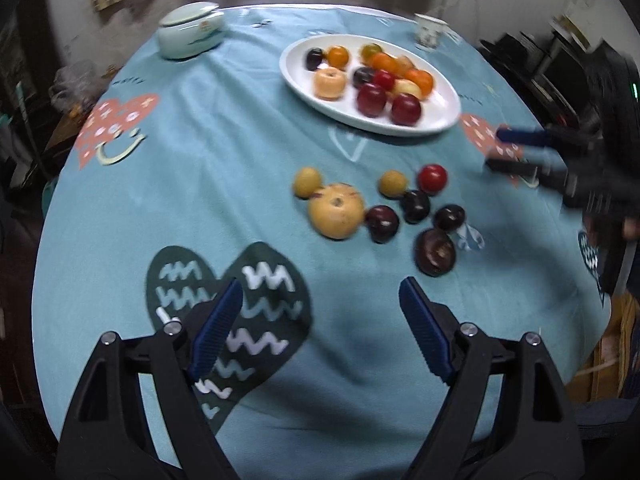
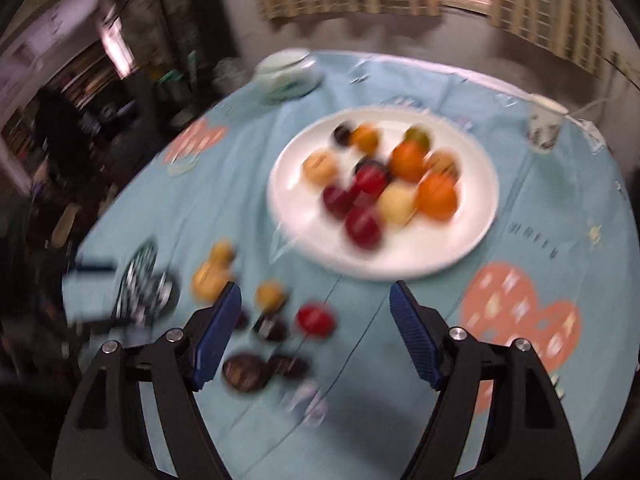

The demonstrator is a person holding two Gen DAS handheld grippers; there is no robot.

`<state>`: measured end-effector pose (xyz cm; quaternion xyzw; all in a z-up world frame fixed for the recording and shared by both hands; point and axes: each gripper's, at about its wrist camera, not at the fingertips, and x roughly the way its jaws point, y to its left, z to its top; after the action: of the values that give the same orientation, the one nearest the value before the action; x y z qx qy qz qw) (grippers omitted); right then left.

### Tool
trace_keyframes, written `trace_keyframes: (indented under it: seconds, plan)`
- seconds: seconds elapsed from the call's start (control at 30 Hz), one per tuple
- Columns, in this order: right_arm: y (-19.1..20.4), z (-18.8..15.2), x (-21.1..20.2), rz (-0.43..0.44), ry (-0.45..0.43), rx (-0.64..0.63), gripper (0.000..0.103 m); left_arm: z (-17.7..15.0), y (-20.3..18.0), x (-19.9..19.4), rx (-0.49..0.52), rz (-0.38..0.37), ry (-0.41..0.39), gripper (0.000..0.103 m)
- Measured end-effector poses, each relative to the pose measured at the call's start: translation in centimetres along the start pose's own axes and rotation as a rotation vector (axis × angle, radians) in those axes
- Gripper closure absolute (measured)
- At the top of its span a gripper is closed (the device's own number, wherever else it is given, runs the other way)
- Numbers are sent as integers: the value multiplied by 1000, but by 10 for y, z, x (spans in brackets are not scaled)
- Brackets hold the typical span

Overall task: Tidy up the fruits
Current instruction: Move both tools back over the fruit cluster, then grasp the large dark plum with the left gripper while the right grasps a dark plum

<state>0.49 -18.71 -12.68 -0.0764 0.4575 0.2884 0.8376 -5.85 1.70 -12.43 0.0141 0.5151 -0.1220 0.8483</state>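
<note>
A white oval plate (image 1: 442, 118) holds several fruits: oranges, red and dark plums, pale apples; it also shows in the right wrist view (image 2: 472, 216). Loose fruits lie on the blue cloth: a yellow pear (image 1: 337, 211), two small yellow fruits, a red tomato (image 1: 432, 178) and several dark plums (image 1: 383, 223). My left gripper (image 1: 320, 300) is open and empty, hovering nearer than the loose fruits. My right gripper (image 2: 314, 300) is open and empty above the cloth, between the loose fruits (image 2: 314, 318) and the plate; it also shows at the right in the left wrist view (image 1: 494, 148).
A round table carries a blue patterned cloth (image 1: 200, 184). A lidded white bowl (image 1: 190, 34) stands at the far left, a cup (image 1: 428, 32) at the far right. A small crumpled wrapper (image 1: 470, 238) lies by the plums. Dark furniture surrounds the table.
</note>
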Motion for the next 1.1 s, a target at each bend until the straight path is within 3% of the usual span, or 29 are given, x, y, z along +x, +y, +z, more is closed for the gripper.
trace_keyframes:
  seconds: [0.07, 0.17, 0.27, 0.4, 0.47, 0.53, 0.7, 0.87, 1.1]
  plan:
    - [4, -17, 15, -37, 57, -4, 30, 0, -8, -1, 24, -9, 0, 21]
    - [-5, -24, 30, -20, 69, 92, 50, -4, -14, -7, 43, -2, -5, 21]
    - [-15, -21, 34, 15, 56, 184, 51, -13, -12, -14, 29, 9, -7, 21]
    - [-6, -20, 50, 70, 123, 180, 51, -25, -6, -17, -6, 21, 4, 21]
    - [-10, -20, 51, 110, 125, 237, 53, -28, -5, -17, -21, 20, 6, 21]
    - [-15, -22, 48, 134, 129, 262, 70, -28, -8, -17, -20, 17, 3, 21]
    - [-17, -32, 30, 148, 109, 252, 71, -17, -37, -7, 49, -9, -8, 20]
    - [-40, -54, 10, 146, 51, 361, 71, 0, -81, 23, 145, -19, -10, 20]
    - [-62, -82, -14, 126, 37, 410, 71, 19, -93, 72, 72, -3, 59, 20]
